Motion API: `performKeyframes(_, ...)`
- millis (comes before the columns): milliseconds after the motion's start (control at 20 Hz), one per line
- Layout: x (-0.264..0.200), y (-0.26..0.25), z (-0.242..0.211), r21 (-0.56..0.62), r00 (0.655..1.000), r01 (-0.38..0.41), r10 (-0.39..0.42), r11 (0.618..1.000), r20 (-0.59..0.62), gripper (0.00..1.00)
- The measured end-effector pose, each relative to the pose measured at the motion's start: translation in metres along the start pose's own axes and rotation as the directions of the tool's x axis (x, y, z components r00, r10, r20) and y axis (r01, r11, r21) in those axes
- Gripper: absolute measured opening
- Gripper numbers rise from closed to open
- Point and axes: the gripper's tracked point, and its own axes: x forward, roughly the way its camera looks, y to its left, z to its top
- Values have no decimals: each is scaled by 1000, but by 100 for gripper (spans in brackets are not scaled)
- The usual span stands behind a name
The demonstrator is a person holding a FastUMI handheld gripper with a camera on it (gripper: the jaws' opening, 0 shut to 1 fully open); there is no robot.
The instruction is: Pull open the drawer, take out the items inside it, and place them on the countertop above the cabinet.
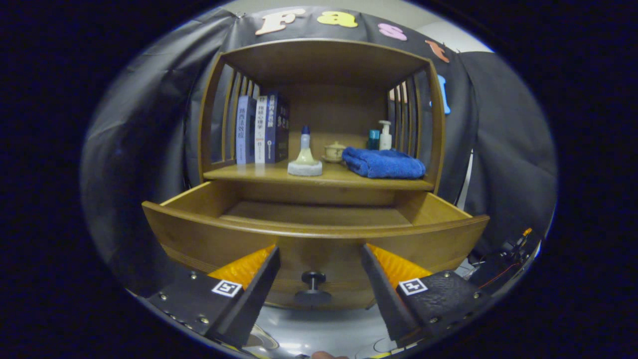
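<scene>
Warm honey-brown wood grain is seen all over the cabinet (319, 62) and its pulled-out drawer (209, 234), with a black knob (313, 286) on the front. A deep blue towel (383, 162) is folded on the countertop (259, 173), beside a cream bottle with a blue cap (305, 152). Navy, lavender and white spines are shown on the books (261, 128). A teal cup (373, 139) is tucked behind.

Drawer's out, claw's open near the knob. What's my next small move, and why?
Probably lift the claw up over the drawer front and tip it down to look inside: the visible drawer floor looks bare, and the front panel hides the near part.
</scene>
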Motion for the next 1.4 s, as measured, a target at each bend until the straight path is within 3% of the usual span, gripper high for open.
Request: performKeyframes(1400,86,6,16,-29,1000,20,-20,999,5,99)
